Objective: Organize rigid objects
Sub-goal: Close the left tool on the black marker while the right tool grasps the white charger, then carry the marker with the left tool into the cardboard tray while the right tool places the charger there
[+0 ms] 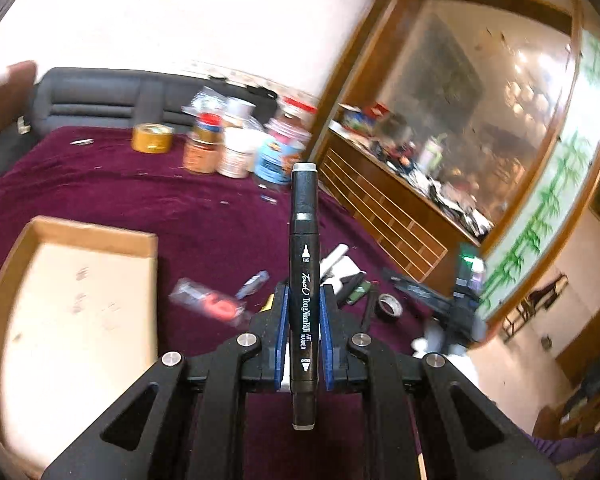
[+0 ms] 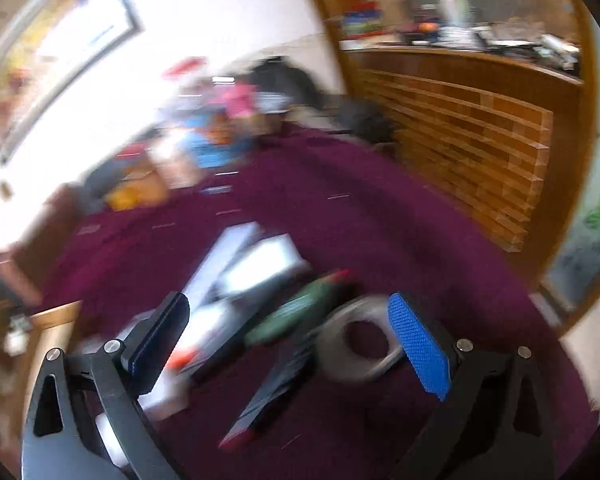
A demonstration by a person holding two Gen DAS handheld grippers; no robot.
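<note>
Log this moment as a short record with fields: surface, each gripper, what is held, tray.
surface: purple cloth
left gripper: shut on marker, lengthwise between the pads
right gripper: open, empty, above blurred clutter
tape roll: on the cloth between the right fingers
tray: cardboard, left of the marker, contents unclear

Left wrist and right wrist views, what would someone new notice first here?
First, the black art marker clamped upright in the left gripper, dead centre above the maroon tablecloth. Next, the wooden tray at lower left, and the jars and tins crowded at the table's far edge. In the blurred right wrist view, the right gripper stands open over a tape roll.
</note>
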